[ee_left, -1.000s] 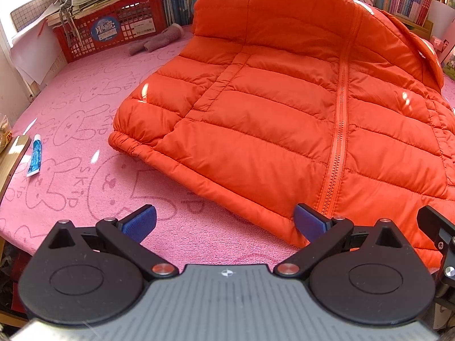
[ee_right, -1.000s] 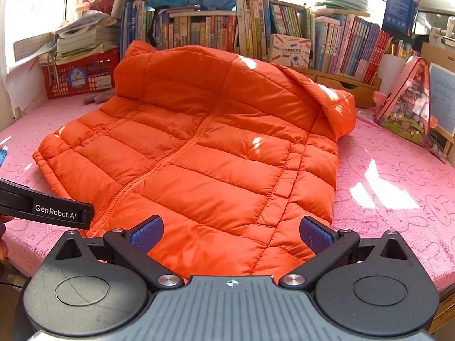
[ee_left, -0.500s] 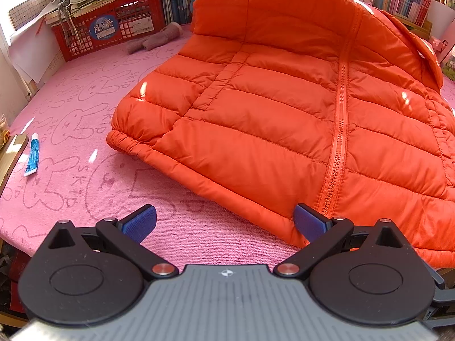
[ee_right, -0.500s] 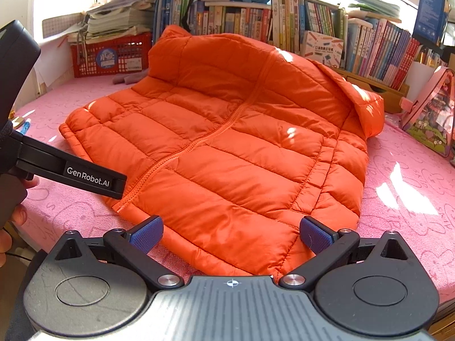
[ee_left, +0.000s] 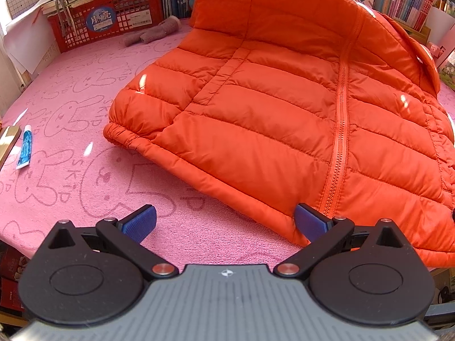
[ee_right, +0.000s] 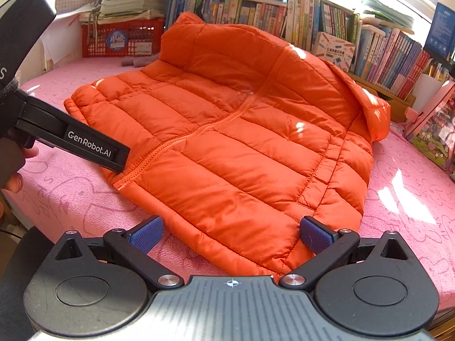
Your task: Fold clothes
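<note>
The big orange puffy jacket (ee_left: 284,108) lies flat and zipped up on the pink counter (ee_left: 85,108), and it fills the middle and right of both views, with its hood end up at the top of the frame by the books (ee_right: 369,42). I think my job now is to grab the bottom hem, the edge nearest me, so I want both tongs to bite deep into that puffy edge and not just pinch the slippery skin, or it may slide out when I lift. I should take both layers at once and lift them evenly so the fold comes out straight. My left tongs (ee_left: 226,223) are wide apart and hold nothing; in the left view the hem runs down to the lower right, and the right blue pad (ee_left: 308,221) sits just beside it, maybe touching, while the other pad is over bare counter. My right tongs (ee_right: 231,234) are wide apart too and hold nothing, and the hem lies right between them at the bottom middle of the right view. A small blue tube (ee_left: 25,150) lies far off at the left edge.
</note>
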